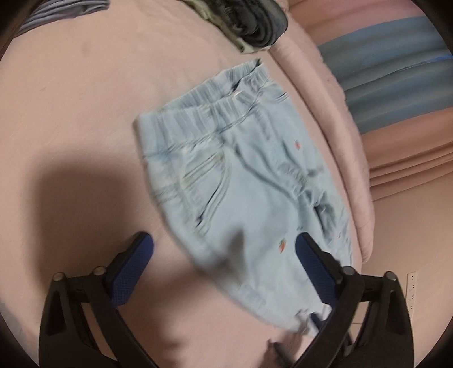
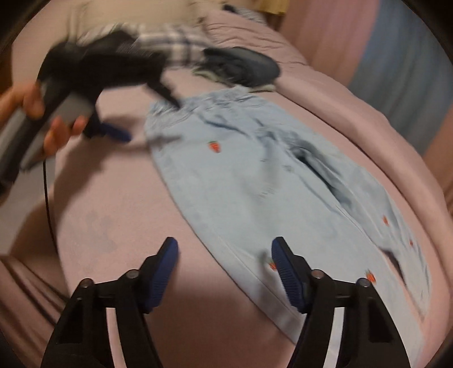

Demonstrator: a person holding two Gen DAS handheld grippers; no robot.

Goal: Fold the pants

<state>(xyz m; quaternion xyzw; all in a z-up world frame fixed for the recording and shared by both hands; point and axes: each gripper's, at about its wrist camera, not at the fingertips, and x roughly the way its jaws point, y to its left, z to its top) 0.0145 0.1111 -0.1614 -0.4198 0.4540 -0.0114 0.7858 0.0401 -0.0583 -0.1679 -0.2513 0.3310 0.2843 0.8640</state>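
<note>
Light-blue pants (image 2: 254, 181) are seen stretched from 11 to 5 o'clock across the bed (image 2: 113, 215); the right claw (image 2: 225, 271), spread and empty, straddles the leg edge, while the left claw (image 1: 225, 254) hangs spread near the waistband.

Home bedroom — pink bedsheet (image 1: 70, 113), folded clothes pile (image 1: 249, 25), wall socket (image 1: 412, 294)

Motion blur smears the left gripper (image 2: 119, 133) and the hand (image 2: 42, 113) holding it, while the dark clothing pile (image 1: 249, 22) is cut off at the far edge.
</note>
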